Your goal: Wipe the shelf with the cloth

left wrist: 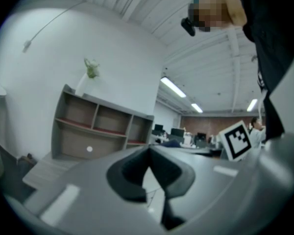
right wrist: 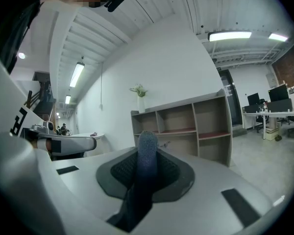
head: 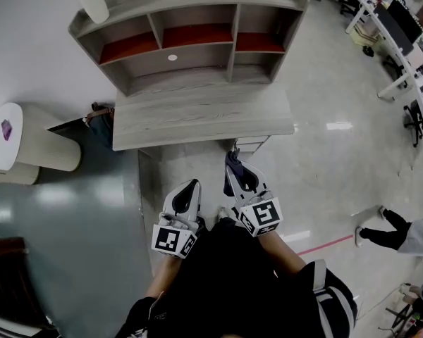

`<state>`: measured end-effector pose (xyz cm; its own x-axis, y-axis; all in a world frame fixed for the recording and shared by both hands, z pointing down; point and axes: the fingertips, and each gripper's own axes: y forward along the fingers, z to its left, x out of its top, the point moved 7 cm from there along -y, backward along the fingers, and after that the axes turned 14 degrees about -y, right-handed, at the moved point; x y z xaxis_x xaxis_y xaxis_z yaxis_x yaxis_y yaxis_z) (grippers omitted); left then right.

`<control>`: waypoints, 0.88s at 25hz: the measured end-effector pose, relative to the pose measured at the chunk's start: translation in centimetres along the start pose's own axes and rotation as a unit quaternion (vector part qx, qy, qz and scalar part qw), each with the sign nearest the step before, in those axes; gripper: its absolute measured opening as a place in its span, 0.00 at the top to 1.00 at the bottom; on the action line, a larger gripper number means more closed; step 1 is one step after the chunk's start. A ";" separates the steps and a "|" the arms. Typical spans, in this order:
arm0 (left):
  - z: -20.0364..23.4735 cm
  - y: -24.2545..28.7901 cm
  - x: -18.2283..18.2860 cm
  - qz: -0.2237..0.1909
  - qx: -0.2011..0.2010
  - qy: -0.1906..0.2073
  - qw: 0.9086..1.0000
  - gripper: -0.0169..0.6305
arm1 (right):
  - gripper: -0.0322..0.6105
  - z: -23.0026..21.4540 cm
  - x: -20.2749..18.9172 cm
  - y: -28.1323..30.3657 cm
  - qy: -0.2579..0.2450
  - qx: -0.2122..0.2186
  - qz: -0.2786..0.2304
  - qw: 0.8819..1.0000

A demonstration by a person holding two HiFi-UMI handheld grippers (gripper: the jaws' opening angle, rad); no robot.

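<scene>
The grey wooden shelf unit [head: 197, 83] with red inner boards stands against the wall on a low grey desk top [head: 204, 118]. It also shows in the left gripper view as the shelf unit [left wrist: 95, 129] and in the right gripper view as the shelf unit [right wrist: 186, 126]. My right gripper [head: 232, 163] is shut on a dark blue cloth [right wrist: 147, 155], held close to my body, just short of the desk's front edge. My left gripper [head: 192, 186] hovers beside it, shut with nothing between its jaws [left wrist: 148, 153]. Neither gripper touches the shelf.
A white vase with a plant [head: 92, 2] stands on the shelf's top left corner. A small white disc [head: 172, 58] lies in the lower middle compartment. A round white table [head: 14, 129] is at left, office desks [head: 402, 34] at far right, someone's shoe [head: 384, 236] on the floor.
</scene>
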<state>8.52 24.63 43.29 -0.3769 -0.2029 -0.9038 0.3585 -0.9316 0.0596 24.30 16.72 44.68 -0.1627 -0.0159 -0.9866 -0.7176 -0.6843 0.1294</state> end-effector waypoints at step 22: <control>19.6 16.0 9.1 0.039 -0.088 -0.008 0.995 0.97 | 0.87 -7.1 2.7 22.8 -0.003 -0.128 0.039 0.991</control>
<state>-5.90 1.96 44.35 -0.3549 -0.2775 -0.8928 0.5305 -0.8461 0.0520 12.27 -4.10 44.28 -0.2157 -0.0720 -0.9738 -0.5072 -0.8439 0.1747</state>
